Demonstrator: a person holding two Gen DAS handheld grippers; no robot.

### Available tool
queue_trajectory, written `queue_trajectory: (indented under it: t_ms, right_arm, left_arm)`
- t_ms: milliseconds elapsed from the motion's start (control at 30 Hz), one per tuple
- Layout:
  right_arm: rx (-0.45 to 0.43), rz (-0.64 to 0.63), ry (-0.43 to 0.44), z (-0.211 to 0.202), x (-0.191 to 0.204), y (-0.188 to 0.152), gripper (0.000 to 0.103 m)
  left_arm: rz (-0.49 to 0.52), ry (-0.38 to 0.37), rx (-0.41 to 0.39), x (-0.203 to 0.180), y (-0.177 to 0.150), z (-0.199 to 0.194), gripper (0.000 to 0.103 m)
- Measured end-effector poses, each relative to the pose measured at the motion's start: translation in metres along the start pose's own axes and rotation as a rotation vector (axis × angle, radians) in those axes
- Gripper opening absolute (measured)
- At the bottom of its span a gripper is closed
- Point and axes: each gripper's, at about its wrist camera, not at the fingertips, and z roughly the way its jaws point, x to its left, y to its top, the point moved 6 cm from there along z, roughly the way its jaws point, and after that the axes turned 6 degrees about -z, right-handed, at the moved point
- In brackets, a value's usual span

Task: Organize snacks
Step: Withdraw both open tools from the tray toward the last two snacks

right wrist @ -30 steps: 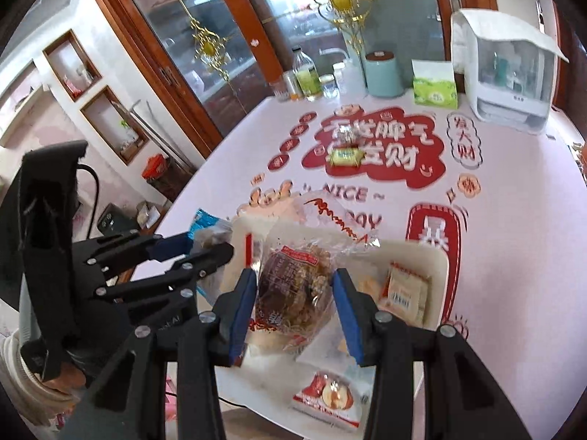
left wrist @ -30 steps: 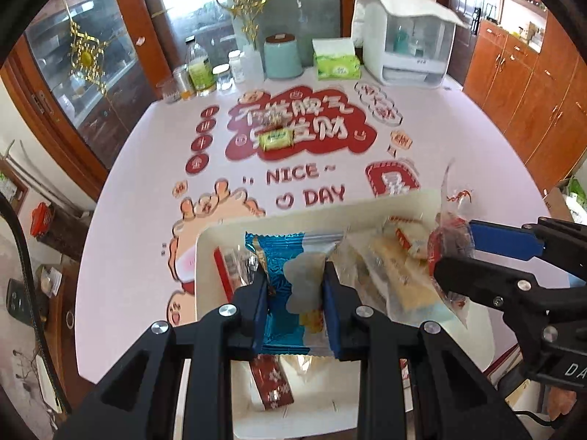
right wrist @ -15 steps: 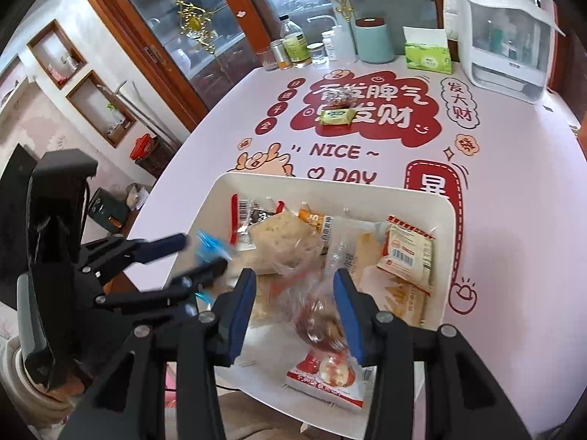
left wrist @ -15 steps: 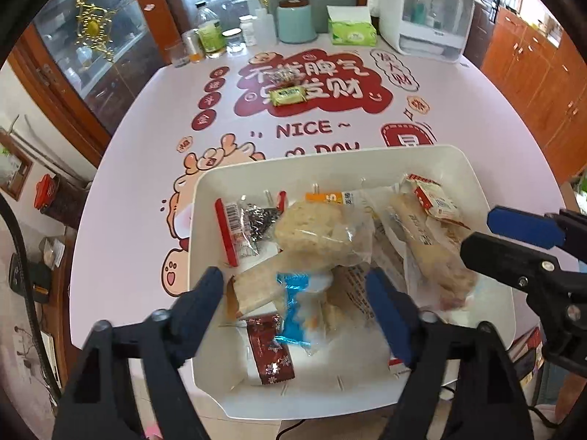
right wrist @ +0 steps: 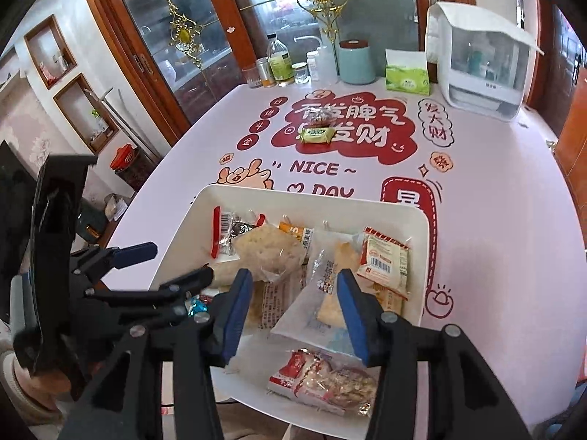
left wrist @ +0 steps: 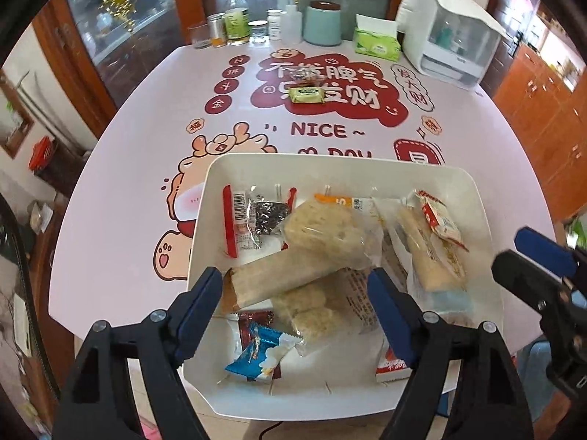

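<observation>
A white tray [left wrist: 205, 198] at the table's near edge holds several wrapped snacks. My left gripper [left wrist: 293, 311] is open and empty above the tray's near side. A blue-wrapped snack [left wrist: 260, 354] lies in the tray just below it. My right gripper [right wrist: 295, 308] is open and empty over the tray [right wrist: 422, 227]. A red-wrapped brown snack [right wrist: 330, 383] lies in the tray's near part under it. A green snack [left wrist: 306, 94] lies far out on the table, also shown in the right wrist view [right wrist: 316, 134], with a small dark snack [right wrist: 318, 120] behind it.
At the table's far edge stand bottles and jars [left wrist: 234, 22], a teal canister [left wrist: 323, 24], a green tissue pack [left wrist: 376, 40] and a white appliance [left wrist: 451, 33]. Wooden cabinets [left wrist: 543, 102] stand to the right.
The left gripper opened and dropped the blue snack into the tray. The right gripper opened and dropped the brown snack into the tray. Both grippers rose and pulled back.
</observation>
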Motion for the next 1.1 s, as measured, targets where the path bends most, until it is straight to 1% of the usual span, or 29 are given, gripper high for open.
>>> queue_trajectory:
  t_ms: [167,500,767,867,933,967,1033,1100]
  right_arm:
    - [-0.025,0.002,-0.014,-0.003,-0.003,0.001,0.053]
    - [-0.016,0.056,-0.007,0.006,-0.020,0.001,0.054]
    - [-0.022,0.061,-0.001,0.013,-0.020,0.010,0.059]
    - [-0.031,0.062,0.002,0.015,-0.019,0.016,0.060]
    - [-0.040,0.067,-0.001,0.016,-0.019,0.022,0.060]
    - [-0.045,0.071,-0.005,0.017,-0.020,0.026,0.060]
    - [-0.053,0.084,-0.007,0.018,-0.022,0.032,0.060]
    - [-0.061,0.094,-0.004,0.020,-0.024,0.042,0.060]
  left_arm:
    - [-0.012,0.006,0.013,-0.002,0.003,0.006,0.080]
    - [0.044,0.011,-0.003,-0.018,0.013,0.010,0.080]
    - [0.073,0.020,-0.029,-0.018,0.028,0.011,0.081]
    - [0.094,0.039,-0.056,-0.016,0.039,0.008,0.082]
    - [0.106,0.062,-0.088,-0.013,0.051,0.004,0.083]
    - [0.105,0.068,-0.098,-0.012,0.056,0.003,0.084]
    - [0.088,0.058,-0.115,-0.008,0.071,-0.002,0.088]
    - [0.077,0.044,-0.134,-0.004,0.088,-0.007,0.088]
